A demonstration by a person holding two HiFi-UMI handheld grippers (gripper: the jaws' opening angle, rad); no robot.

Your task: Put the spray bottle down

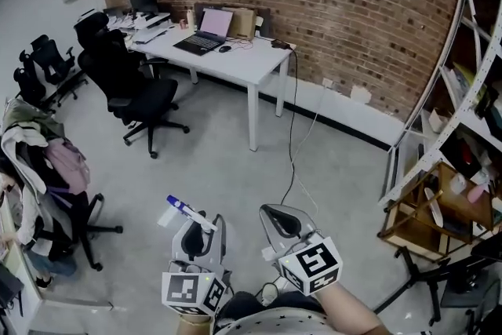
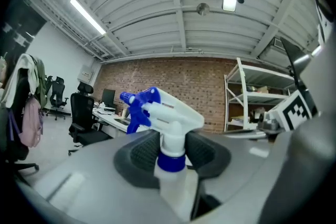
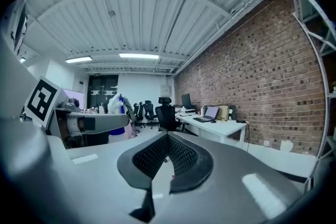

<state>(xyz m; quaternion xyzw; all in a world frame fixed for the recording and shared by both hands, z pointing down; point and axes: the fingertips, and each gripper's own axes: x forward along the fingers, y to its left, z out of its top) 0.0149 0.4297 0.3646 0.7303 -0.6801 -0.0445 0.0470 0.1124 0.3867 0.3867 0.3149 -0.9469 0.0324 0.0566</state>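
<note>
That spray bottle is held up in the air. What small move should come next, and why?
Probably carry the spray bottle toward the white desk: the left gripper clamps its neck above the floor, with no raised surface under it.

1. My left gripper [image 1: 205,225] pointed forward and level. Its jaws were clamped on the neck of the spray bottle [image 2: 169,113], which stood upright between the pads.
2. My right gripper [image 1: 279,214] was just beside the left, not touching it, and dipped slightly. Its jaws were together with nothing between them.
3. My right forearm [image 1: 354,314] showed at the bottom edge of the head view.
</note>
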